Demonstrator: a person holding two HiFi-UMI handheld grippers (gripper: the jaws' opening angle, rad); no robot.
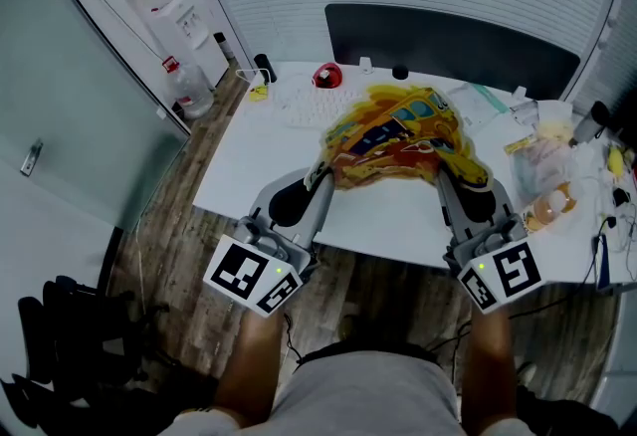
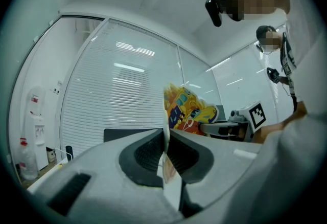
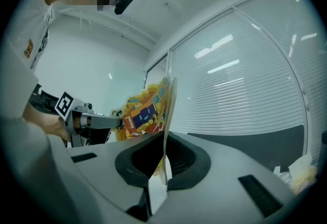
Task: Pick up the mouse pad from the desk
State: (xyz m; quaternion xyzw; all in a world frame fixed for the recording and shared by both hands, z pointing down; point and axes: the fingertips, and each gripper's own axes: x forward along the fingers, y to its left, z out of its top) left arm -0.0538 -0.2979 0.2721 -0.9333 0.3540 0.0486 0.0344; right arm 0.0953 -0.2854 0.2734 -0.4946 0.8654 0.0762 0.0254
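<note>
The mouse pad (image 1: pixel 398 135) is a floppy sheet printed in yellow, orange and blue. It hangs lifted above the white desk (image 1: pixel 259 155), sagging between my two grippers. In the head view my left gripper (image 1: pixel 320 175) is shut on its near left edge and my right gripper (image 1: pixel 448 177) is shut on its near right edge. In the left gripper view the mouse pad (image 2: pixel 185 108) stands edge-on, pinched between the jaws. The right gripper view shows the mouse pad (image 3: pixel 148 110) clamped the same way, with the other gripper beyond it.
A white keyboard (image 1: pixel 314 106) and a red object (image 1: pixel 326 76) lie at the back of the desk. Plastic bags and small clutter (image 1: pixel 547 165) crowd its right end. A dark panel (image 1: pixel 448 46) stands behind the desk. A water dispenser (image 1: pixel 169 11) stands at the far left.
</note>
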